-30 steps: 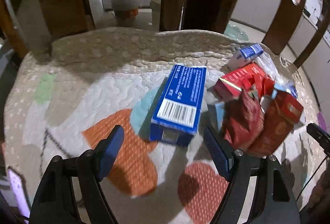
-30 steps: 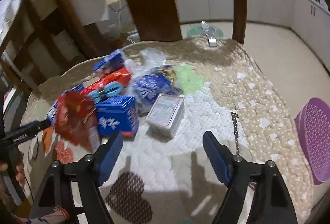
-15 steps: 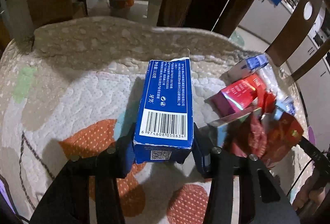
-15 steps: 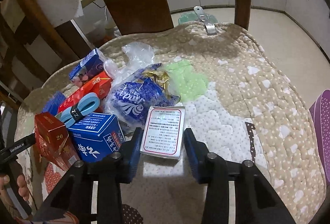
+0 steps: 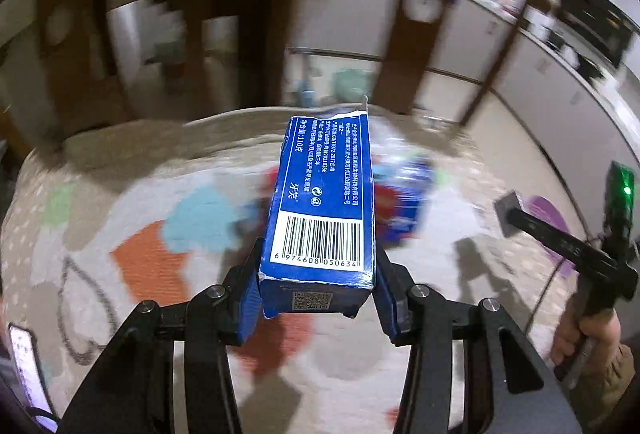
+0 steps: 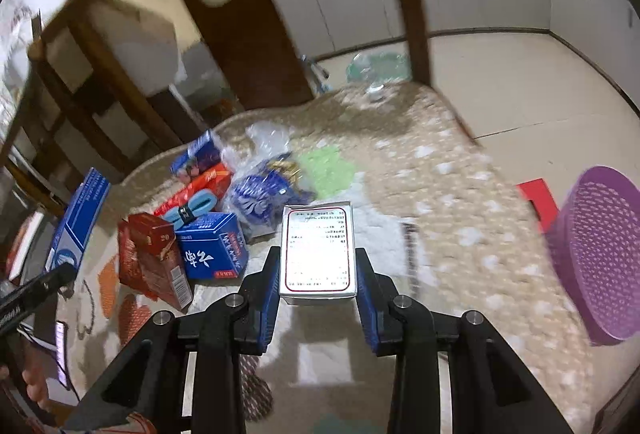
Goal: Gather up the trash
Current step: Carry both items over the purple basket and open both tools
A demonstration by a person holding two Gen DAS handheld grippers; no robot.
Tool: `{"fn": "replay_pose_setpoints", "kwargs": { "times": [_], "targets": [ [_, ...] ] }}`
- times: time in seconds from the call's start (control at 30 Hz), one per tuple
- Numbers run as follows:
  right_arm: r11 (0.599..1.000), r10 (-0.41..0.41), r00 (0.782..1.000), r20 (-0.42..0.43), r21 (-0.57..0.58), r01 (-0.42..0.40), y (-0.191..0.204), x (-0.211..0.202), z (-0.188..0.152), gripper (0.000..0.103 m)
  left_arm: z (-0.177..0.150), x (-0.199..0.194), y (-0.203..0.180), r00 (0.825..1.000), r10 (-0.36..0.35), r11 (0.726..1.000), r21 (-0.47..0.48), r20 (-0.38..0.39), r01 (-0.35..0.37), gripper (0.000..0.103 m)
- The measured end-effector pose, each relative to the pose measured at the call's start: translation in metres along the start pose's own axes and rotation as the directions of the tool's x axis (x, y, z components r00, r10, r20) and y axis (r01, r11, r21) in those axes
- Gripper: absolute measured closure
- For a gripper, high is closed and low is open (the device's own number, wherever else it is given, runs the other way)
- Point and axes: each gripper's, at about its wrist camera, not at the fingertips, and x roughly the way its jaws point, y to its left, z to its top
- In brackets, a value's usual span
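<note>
Over the quilted surface (image 6: pixel 460 194), beside the purple basket (image 6: pixel 596 258), we hold two finds — the left gripper (image 5: pixel 318 298) pinching a blue carton (image 5: pixel 324 202) clear of the litter pile (image 6: pixel 208 202), the right gripper (image 6: pixel 318 286) closing on a small white box (image 6: pixel 318 250). Either hold sits at one end; a quick swing could tip a box loose.

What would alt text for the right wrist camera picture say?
The right gripper has its jaws closing on a small white box with red-bordered print, held above a patterned quilt. Blue and red cartons and wrappers are piled to the left, and a purple perforated basket sits at right.
</note>
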Motion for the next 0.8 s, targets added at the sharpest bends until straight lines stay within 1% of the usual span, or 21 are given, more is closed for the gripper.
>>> {"fn": "replay_pose_setpoints", "kwargs": {
  "times": [0.07, 0.13, 0.2, 0.27, 0.3, 0.43, 0.5, 0.57, 0.67, 0.8],
  "targets": [
    [1.0, -0.008, 0.999, 0.035, 0.023, 0.008, -0.019, -0.023, -0.002, 0.066, 0.002, 0.006, -0.034, 0.998, -0.056, 0.997, 0.047, -0.016, 0.057, 0.057],
    [0.998, -0.035, 0.997, 0.066, 0.045, 0.032, -0.039, -0.044, -0.003, 0.066, 0.002, 0.015, -0.066, 0.995, -0.095, 0.991, 0.09, -0.042, 0.098, 0.057],
    [0.994, -0.09, 0.991, 0.099, 0.072, 0.083, -0.068, -0.067, -0.005, 0.066, 0.002, 0.028, -0.108, 0.987, -0.141, 0.978, 0.145, -0.073, 0.151, 0.057],
    [0.986, -0.151, 0.981, 0.12, 0.096, 0.14, -0.094, -0.082, -0.008, 0.066, 0.001, 0.038, -0.146, 0.977, -0.19, 0.959, 0.193, -0.098, 0.206, 0.057],
    [0.978, -0.187, 0.974, 0.126, 0.121, 0.172, -0.115, -0.09, -0.01, 0.066, 0.001, 0.044, -0.166, 0.97, -0.214, 0.949, 0.213, -0.112, 0.234, 0.057],
    [0.949, -0.259, 0.958, 0.121, 0.215, 0.23, -0.176, -0.108, -0.016, 0.066, 0.002, 0.079, -0.247, 0.933, -0.303, 0.9, 0.262, -0.195, 0.347, 0.056],
    [0.935, -0.289, 0.952, 0.105, 0.246, 0.256, -0.204, -0.108, -0.018, 0.066, 0.002, 0.092, -0.278, 0.922, -0.316, 0.886, 0.278, -0.224, 0.371, 0.056],
    [0.926, -0.299, 0.95, 0.092, 0.269, 0.266, -0.222, -0.106, -0.02, 0.066, 0.006, 0.111, -0.307, 0.914, -0.316, 0.873, 0.298, -0.254, 0.385, 0.056],
    [0.914, -0.316, 0.946, 0.072, 0.292, 0.283, -0.247, -0.101, -0.023, 0.066, 0.005, 0.131, -0.333, 0.905, -0.312, 0.86, 0.319, -0.289, 0.398, 0.056],
    [0.903, -0.323, 0.945, 0.047, 0.313, 0.293, -0.27, -0.095, -0.023, 0.066, 0.003, 0.149, -0.36, 0.904, -0.296, 0.855, 0.337, -0.308, 0.395, 0.054]
  ]
}}
